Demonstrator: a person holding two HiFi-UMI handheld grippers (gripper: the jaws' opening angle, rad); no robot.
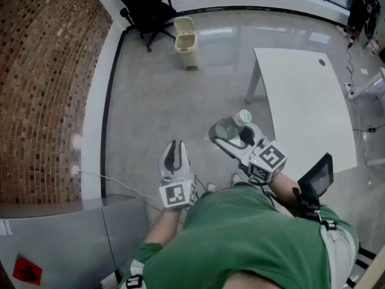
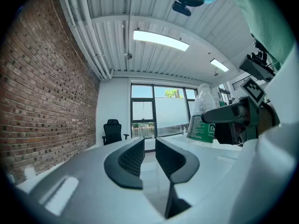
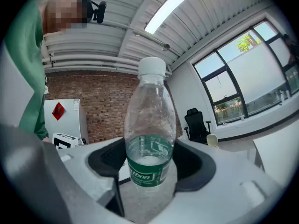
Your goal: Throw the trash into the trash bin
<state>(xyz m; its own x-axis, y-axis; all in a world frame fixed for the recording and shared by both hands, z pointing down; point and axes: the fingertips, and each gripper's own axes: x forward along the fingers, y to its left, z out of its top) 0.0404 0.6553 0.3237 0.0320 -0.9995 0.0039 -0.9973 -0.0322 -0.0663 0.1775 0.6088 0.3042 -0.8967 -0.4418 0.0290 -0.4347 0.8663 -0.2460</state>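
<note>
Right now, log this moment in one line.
right tongs: shut on plastic bottle | left tongs: empty, narrow gap | trash bin: far ahead, not reached

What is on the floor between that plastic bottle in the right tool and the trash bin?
Nothing: in the head view, only bare grey floor runs from the bottle to the trash bin.

A brick wall is running left of the left tongs — a black chair is standing ahead, a white table lying rightward.
</note>
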